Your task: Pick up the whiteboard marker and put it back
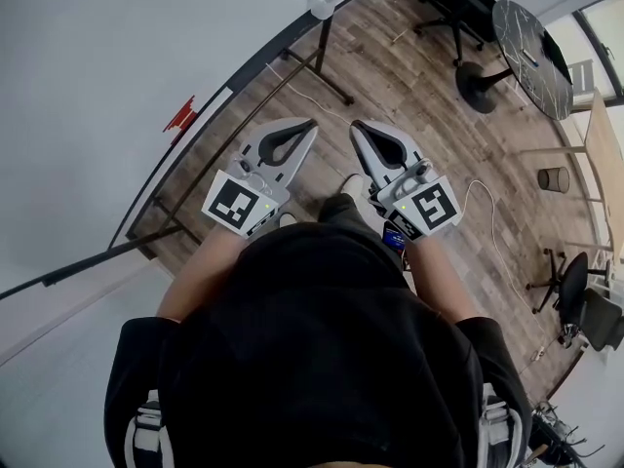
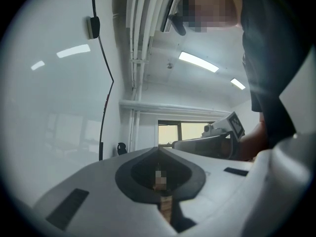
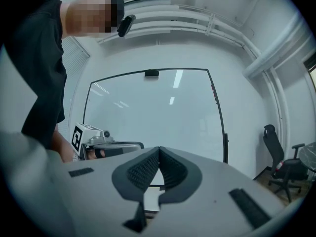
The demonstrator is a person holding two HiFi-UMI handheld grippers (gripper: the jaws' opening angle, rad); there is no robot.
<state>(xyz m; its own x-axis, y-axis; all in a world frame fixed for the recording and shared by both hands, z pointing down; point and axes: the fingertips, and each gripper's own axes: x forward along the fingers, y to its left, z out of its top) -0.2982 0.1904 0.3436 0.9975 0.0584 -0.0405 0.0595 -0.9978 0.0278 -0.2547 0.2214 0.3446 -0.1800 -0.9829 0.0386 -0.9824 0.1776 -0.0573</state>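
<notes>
**Both tongs shut, facing the whiteboard**

The left tongs (image 1: 310,125) (image 2: 159,149) have their tips pressed together with nothing between them. The right tongs (image 1: 357,125) (image 3: 159,149) are the same. They sit side by side, pointing level at the big whiteboard (image 3: 153,112) (image 1: 97,86) just ahead.

Each cube (image 1: 236,203) carries a black-and-white square pattern, with no words on it.

A small red thing (image 1: 180,115) sits at the board's bottom edge on the left. I cannot pick out the marker in any view, so I cannot tell where it is or which way it points.

On the wooden floor (image 1: 419,96), far right, stand a black chair (image 1: 458,8) (image 3: 279,164) and a round table (image 1: 531,42). A white cable (image 1: 487,203) lies near.
</notes>
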